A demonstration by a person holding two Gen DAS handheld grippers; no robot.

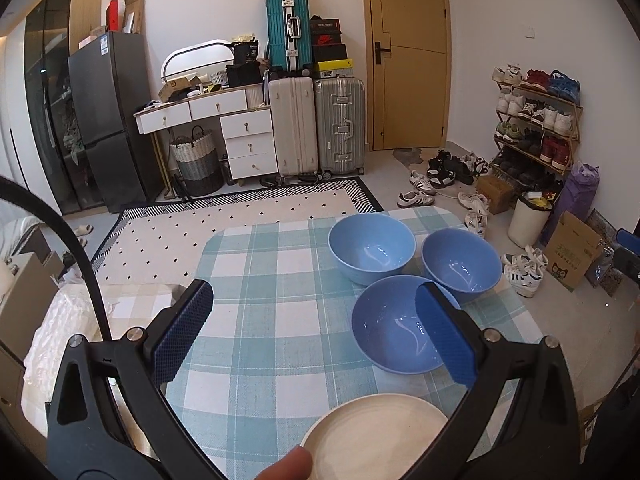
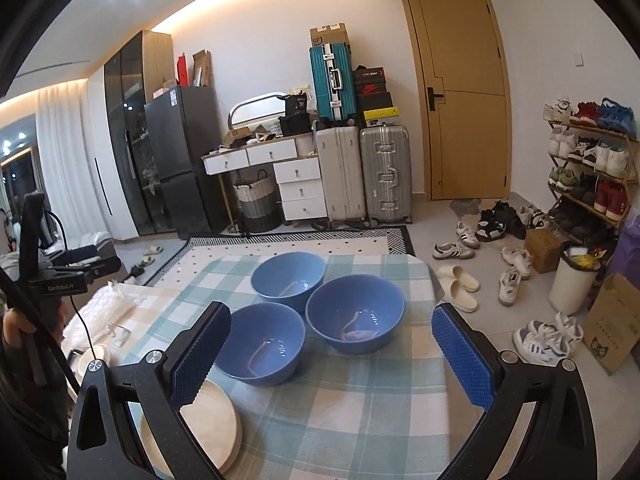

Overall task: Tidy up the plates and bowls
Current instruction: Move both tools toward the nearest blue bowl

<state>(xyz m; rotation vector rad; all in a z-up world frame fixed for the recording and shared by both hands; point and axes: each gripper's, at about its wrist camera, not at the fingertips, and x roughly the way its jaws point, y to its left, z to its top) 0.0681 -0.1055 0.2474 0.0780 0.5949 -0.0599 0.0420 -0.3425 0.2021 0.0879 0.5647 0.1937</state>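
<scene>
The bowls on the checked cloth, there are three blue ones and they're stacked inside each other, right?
Not quite. There are three blue bowls on the checked cloth, but they are not stacked: each sits on its own, side by side in a cluster. The right wrist view shows all three open and empty.

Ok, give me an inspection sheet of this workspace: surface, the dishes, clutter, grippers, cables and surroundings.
Surface: table under a teal checked tablecloth.
Job's things: three blue bowls, upright, unstacked, close together; cream plates stacked near the front edge.
Clutter: nothing seen on the cloth.
Grippers: left gripper open and empty; right gripper open and empty, both above the table.
Cables: black cable arcing past the left gripper.
Surroundings: suitcases, shoe rack, loose shoes on the floor, closed door.
</scene>
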